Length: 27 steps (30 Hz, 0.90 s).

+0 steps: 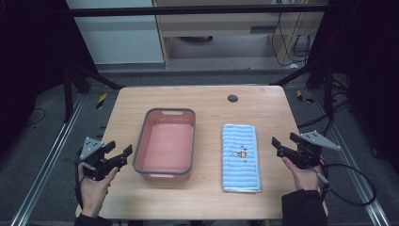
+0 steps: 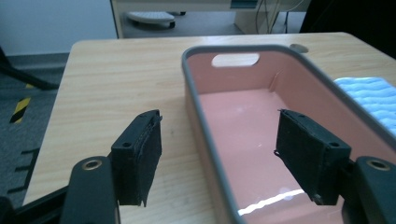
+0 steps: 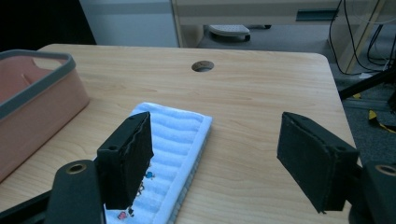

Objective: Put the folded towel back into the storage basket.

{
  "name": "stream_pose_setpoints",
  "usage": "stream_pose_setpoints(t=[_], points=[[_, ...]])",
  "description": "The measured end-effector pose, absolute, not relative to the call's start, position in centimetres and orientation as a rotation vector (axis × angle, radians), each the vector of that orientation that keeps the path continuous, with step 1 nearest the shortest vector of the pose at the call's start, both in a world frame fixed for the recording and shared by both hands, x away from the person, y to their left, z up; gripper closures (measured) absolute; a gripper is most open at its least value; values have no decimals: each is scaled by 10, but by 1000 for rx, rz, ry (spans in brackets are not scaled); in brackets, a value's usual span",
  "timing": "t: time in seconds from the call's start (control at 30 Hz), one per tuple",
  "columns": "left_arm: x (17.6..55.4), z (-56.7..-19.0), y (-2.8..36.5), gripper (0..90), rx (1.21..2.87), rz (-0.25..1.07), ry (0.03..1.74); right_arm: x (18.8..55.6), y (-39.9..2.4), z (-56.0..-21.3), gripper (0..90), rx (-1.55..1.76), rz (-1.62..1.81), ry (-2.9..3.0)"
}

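The blue towel (image 1: pixel 241 157) lies flat on the table (image 1: pixel 202 99), at the lower right of the middle in the high view. It is folded into a long strip with soft wavy ribs, and it has a tiny picture sewn on it. In the right gripper view it sits at the lower left, under the left jaw.

The right gripper (image 1: pixel 282 147) hovers just to the right of the towel, not touching it. Its 2 jaws stand wide apart and hold nothing. I think the job is to pick up the towel and put it in the pink tub (image 1: pixel 139 143). To do that well, the gripper should move over the towel's near edge, go down until 1 jaw slides under the folds, then pinch all the layers together. A soft towel can flop or come unfolded, so a pinch close to the fold would be safer than a pinch at 1 loose corner.

The pink tub sits left of the towel, in the middle of the high view. It looks like smooth, hard plastic with round corners, a grey rim and a handle slot at the far end. It is empty and a bit shiny inside.

The left gripper (image 1: pixel 118 152) waits at the lower left, close to the tub's left wall. Its jaws are spread wide too, with nothing between them.

The table is light wood with a small dark hole (image 1: pixel 232 98) near the top edge.
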<state>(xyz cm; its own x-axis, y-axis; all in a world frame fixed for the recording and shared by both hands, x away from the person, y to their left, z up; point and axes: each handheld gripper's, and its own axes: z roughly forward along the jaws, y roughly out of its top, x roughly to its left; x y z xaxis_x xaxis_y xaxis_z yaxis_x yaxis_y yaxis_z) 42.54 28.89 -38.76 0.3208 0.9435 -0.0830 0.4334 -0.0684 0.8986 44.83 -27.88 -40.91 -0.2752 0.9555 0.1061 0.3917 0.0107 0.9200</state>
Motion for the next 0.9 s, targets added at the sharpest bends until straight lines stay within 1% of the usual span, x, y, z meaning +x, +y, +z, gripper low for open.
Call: stream_pose_setpoints(t=[0.2, 0.43, 0.47, 0.5, 0.63, 0.73, 0.8, 0.9], points=[[428, -379, 270, 304, 1680, 690, 1223, 455, -273, -397, 258, 1367, 1262, 1722], [433, -370, 238, 294, 1702, 670, 1160, 458, -270, -386, 267, 1341, 1272, 1707], [433, -370, 238, 293, 1702, 670, 1160, 458, -270, -386, 267, 1341, 1272, 1707], [433, -369, 228, 294, 1713, 663, 1143, 460, -269, -383, 270, 1341, 1282, 1702], [434, -369, 214, 294, 1732, 652, 1119, 463, -267, -377, 278, 1324, 1287, 1685], [435, -371, 196, 294, 1751, 642, 1092, 467, -266, -373, 280, 1320, 1283, 1696], [435, -372, 193, 295, 1756, 638, 1089, 468, -265, -372, 281, 1315, 1281, 1698], [435, -375, 174, 296, 1777, 618, 1063, 473, -263, -370, 285, 1317, 1293, 1710]])
